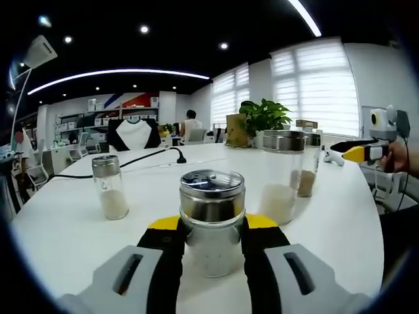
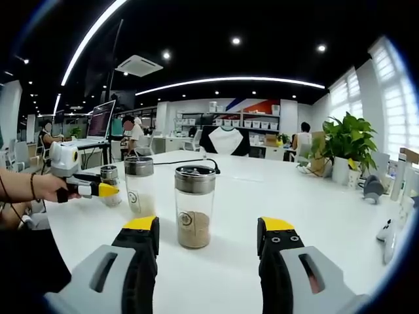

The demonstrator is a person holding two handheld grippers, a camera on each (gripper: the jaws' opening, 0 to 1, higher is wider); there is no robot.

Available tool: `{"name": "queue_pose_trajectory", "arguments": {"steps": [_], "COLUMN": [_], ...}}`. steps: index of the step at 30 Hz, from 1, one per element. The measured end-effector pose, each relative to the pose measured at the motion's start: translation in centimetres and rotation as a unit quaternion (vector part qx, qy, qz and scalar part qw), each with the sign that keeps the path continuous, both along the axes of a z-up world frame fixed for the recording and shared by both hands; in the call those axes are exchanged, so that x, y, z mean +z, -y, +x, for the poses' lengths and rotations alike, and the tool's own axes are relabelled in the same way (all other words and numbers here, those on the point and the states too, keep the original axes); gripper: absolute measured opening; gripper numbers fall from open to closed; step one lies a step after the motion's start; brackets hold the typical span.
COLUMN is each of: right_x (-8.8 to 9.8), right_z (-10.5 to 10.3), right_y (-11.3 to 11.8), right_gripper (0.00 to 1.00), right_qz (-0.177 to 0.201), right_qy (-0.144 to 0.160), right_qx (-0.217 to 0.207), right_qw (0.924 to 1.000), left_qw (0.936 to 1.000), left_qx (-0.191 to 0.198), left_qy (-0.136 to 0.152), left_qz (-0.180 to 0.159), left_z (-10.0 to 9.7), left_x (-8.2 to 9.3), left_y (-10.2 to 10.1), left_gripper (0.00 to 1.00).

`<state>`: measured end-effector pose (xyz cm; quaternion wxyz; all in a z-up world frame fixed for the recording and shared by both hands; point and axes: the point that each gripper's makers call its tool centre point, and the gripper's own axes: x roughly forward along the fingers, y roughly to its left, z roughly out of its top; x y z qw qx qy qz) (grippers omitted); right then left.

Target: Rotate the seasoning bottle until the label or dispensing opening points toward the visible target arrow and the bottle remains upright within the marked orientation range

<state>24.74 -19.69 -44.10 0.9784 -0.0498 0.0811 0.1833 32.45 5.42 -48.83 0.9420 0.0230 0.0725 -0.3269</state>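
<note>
Gripping seasoning bottle (image 1: 211, 219) w/ left tongs (image 1: 211, 239), lower sides hidden.

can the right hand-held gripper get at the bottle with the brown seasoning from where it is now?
Probably yes. The right hand-held gripper is open, and the brown-seasoning bottle stands upright just ahead of its jaws on the white table, slightly toward the left jaw. Nothing lies between them.

Bright, even office light from ceiling strip lights (image 2: 229, 81) and blinded windows (image 1: 314, 85). White surface (image 1: 163, 190) faintly glary, shadows soft. Strong fisheye bending at edges; background slightly soft.
</note>
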Motion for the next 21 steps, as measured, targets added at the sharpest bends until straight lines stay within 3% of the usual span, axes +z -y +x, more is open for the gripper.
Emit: {"name": "queue_pose_trajectory", "arguments": {"steps": [16,21], "right_x": [0.38,0.12], "right_z": [0.43,0.31], "right_y": [0.07,-0.04], "right_gripper": [0.6,0.6], "right_qz": [-0.001,0.001], "right_qy": [0.006,0.001], "right_qx": [-0.001,0.001], "right_qw": [1.0,1.0], "left_qw": [0.9937,0.9918], "left_qx": [-0.112,-0.128], "left_qy": [0.002,0.004], "left_qz": [0.001,0.002], "left_z": [-0.47,-0.51], "left_x": [-0.02,-0.06], "left_y": [0.81,0.96], "left_gripper": [0.36,0.36]}}
